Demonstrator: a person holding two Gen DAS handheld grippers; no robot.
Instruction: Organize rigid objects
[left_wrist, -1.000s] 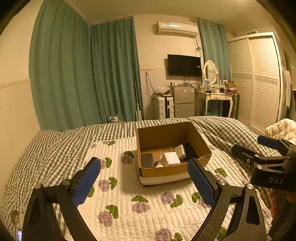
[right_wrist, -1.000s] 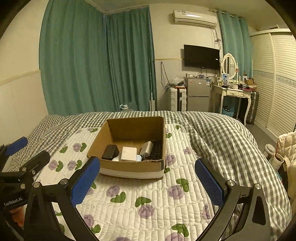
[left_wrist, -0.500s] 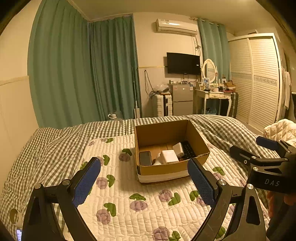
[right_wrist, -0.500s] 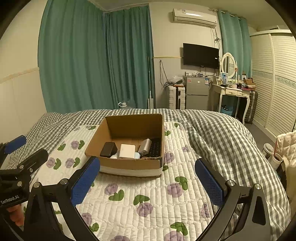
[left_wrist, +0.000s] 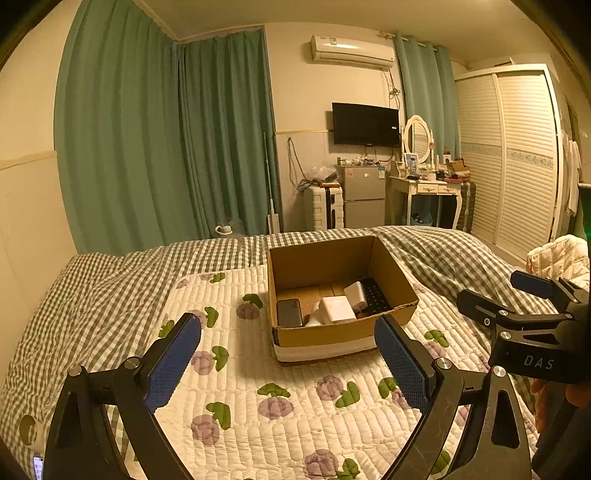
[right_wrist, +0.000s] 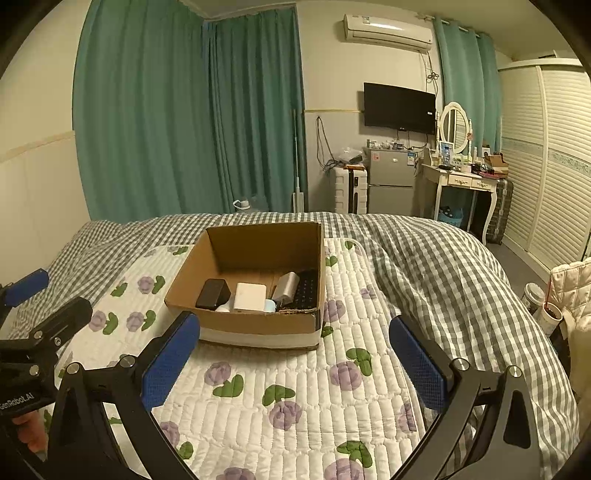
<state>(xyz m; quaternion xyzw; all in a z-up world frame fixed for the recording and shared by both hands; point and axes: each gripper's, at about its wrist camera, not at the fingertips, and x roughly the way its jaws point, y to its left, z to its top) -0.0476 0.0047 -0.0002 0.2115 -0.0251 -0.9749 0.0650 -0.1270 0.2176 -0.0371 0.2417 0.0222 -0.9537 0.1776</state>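
Observation:
An open cardboard box (left_wrist: 325, 332) (right_wrist: 258, 321) sits on a white quilt with purple flowers. Inside lie a black case (left_wrist: 289, 313) (right_wrist: 213, 293), a white box (left_wrist: 337, 308) (right_wrist: 250, 296), a grey-white block (left_wrist: 355, 295) (right_wrist: 286, 284) and a black keyboard (left_wrist: 373, 295) (right_wrist: 308, 290). My left gripper (left_wrist: 288, 354) is open and empty, short of the box's near side. My right gripper (right_wrist: 295, 354) is open and empty, also short of the box. Each gripper shows in the other's view, the right one (left_wrist: 517, 295) and the left one (right_wrist: 44, 295).
The quilt (right_wrist: 295, 387) lies over a checked duvet (right_wrist: 424, 266). A tape roll (left_wrist: 31, 428) lies at the bed's left edge. Cups (right_wrist: 543, 306) stand right of the bed. Beyond the bed are green curtains, a fridge (right_wrist: 391, 184), a dressing table (right_wrist: 465, 181) and a wardrobe.
Both grippers have drawn back and risen slightly, so the box sits a little farther off in both views. Both stay open and empty.

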